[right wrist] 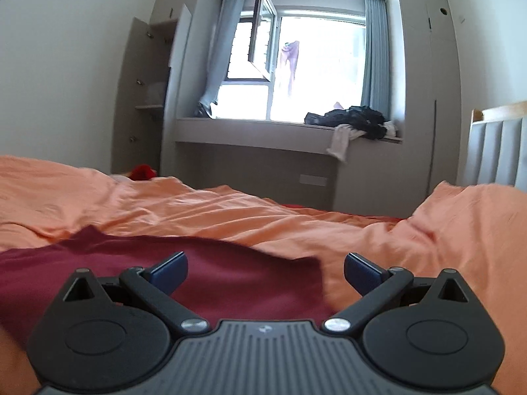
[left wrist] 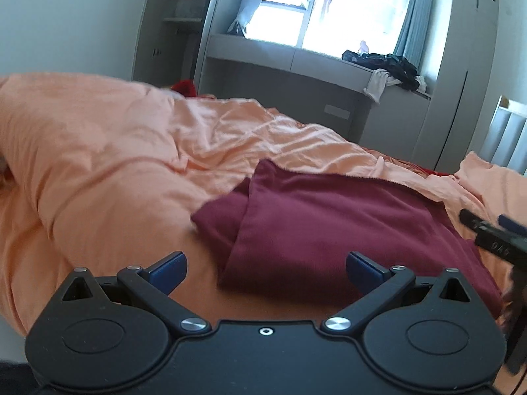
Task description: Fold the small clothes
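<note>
A dark red garment (left wrist: 329,230) lies on the orange bedspread (left wrist: 98,164), with a flap folded over on its left side. My left gripper (left wrist: 266,271) is open and empty, just above the garment's near left part. In the right wrist view the garment (right wrist: 230,273) lies flat under and left of my right gripper (right wrist: 266,271), which is open and empty above the garment's right edge. The right gripper also shows in the left wrist view (left wrist: 487,227) at the far right edge, beside the garment.
The orange bedspread (right wrist: 362,230) is rumpled, with a raised fold at the right. A window bench (right wrist: 263,131) behind the bed holds a pile of dark clothes (right wrist: 349,118). A red object (right wrist: 142,171) lies beyond the bed. A padded headboard (right wrist: 497,144) stands at right.
</note>
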{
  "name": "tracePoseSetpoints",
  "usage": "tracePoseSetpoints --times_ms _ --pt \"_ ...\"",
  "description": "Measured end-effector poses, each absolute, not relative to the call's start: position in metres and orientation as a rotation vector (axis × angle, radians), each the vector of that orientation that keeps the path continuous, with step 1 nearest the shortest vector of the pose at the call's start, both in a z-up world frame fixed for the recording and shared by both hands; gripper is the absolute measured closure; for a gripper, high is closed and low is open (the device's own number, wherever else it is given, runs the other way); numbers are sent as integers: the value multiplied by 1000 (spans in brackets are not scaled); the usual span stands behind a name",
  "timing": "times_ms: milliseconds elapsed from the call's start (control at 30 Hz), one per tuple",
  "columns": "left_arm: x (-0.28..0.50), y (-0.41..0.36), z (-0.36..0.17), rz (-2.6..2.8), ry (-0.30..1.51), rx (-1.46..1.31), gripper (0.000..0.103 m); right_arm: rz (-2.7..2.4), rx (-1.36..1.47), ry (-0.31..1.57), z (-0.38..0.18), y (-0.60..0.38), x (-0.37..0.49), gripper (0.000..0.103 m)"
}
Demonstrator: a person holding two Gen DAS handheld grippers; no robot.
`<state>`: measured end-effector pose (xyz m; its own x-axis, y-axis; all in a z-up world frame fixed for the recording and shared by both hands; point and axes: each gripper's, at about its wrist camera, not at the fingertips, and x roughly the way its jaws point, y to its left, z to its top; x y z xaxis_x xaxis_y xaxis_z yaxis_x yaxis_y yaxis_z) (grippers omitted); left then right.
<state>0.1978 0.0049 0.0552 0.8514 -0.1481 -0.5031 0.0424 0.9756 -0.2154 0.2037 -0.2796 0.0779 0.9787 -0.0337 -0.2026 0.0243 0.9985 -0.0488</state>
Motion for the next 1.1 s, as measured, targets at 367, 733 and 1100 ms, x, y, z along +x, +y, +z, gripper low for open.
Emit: tracePoseSetpoints --times_ms 367,733,1100 --pt "190 6 31 -80 573 -276 1 22 -132 207 44 -230 202 0" --pt "207 5 6 -102 646 -407 1 4 -62 199 5 -233 198 0" --pt "217 -8 6 -82 625 -384 1 -1 -53 184 2 -231 197 0"
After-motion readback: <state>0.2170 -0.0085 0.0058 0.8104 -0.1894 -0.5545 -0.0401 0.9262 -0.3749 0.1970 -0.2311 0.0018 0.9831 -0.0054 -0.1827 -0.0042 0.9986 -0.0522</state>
